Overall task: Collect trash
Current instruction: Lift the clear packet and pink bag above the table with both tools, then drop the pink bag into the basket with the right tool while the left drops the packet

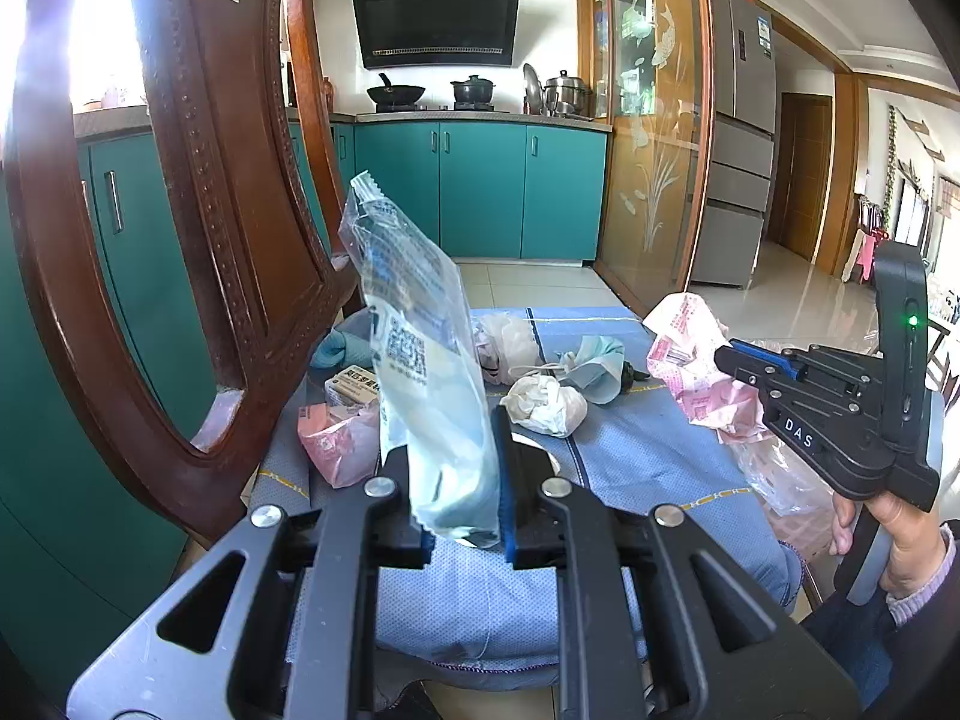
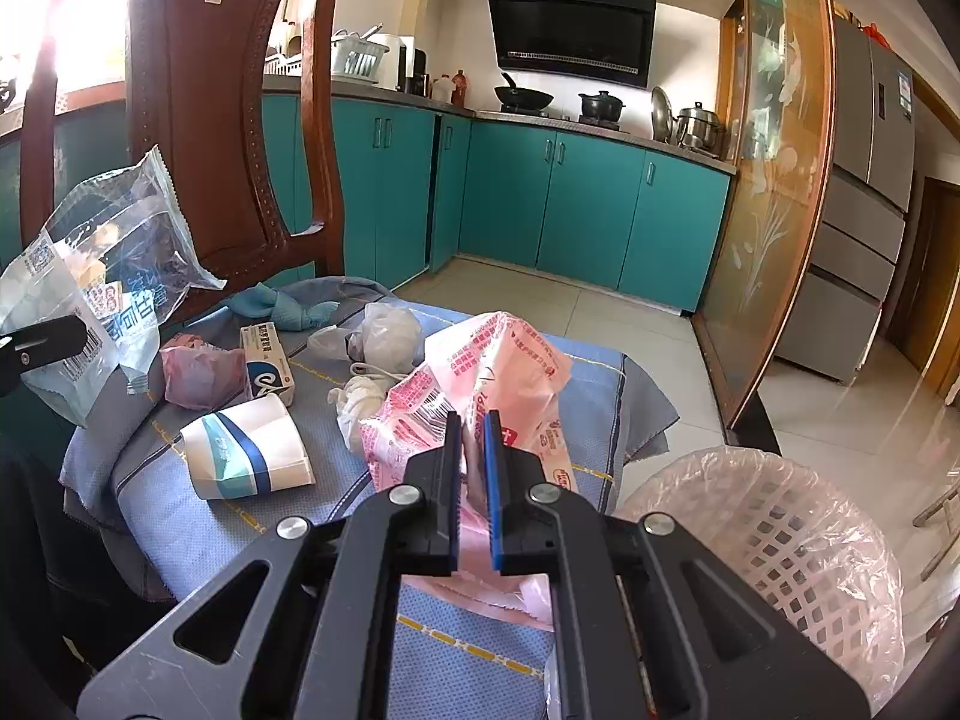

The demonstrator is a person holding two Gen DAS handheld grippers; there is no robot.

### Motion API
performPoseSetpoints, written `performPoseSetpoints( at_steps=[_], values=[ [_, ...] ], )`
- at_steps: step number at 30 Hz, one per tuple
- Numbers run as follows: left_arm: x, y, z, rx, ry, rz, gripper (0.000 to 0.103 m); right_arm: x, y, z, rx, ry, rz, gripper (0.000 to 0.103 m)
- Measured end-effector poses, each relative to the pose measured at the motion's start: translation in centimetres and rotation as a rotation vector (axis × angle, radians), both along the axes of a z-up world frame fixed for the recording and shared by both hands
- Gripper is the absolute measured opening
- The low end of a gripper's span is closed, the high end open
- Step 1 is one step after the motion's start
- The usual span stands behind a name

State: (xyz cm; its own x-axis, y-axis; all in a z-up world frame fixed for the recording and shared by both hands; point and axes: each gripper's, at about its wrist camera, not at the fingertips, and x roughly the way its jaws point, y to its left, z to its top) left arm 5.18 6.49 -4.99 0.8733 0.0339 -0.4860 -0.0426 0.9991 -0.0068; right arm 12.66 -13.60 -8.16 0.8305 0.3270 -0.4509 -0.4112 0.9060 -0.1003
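My left gripper [image 1: 459, 468] is shut on a clear blue-printed plastic wrapper [image 1: 420, 360] and holds it upright above the blue cushion [image 1: 630, 456]; the wrapper also shows at the left of the right wrist view [image 2: 102, 276]. My right gripper [image 2: 474, 444] is shut on a pink printed plastic bag [image 2: 480, 372], lifted over the cushion's right side; it appears in the left wrist view [image 1: 702, 372]. Loose trash lies on the cushion: a paper cup [image 2: 246, 450], a small box [image 2: 267, 360], white tissue wads [image 1: 543, 405], a blue mask [image 1: 597, 363], a pink wad [image 2: 201, 375].
A white lattice waste basket lined with a clear bag [image 2: 774, 546] stands right of the cushion. A wooden chair back [image 1: 228, 228] rises at the left. Teal kitchen cabinets [image 1: 480, 186] and tiled floor lie behind.
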Motion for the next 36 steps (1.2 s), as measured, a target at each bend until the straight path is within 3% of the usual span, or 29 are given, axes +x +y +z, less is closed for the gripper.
performPoseSetpoints(
  at_steps=[25,31,36],
  values=[
    [0.5,-0.3,-0.1,0.003,0.011,-0.03,0.016,-0.5,-0.7,0.3,0.01,-0.016,-0.011,0.008],
    [1.7,-2.2,0.5,-0.002,-0.012,-0.091,0.016,-0.9,-3.5,1.1,0.06,-0.039,-0.067,0.008],
    [3.4,-5.5,0.8,-0.009,-0.028,-0.189,0.016,-1.7,-9.1,2.2,0.145,-0.076,-0.185,0.008]
  ],
)
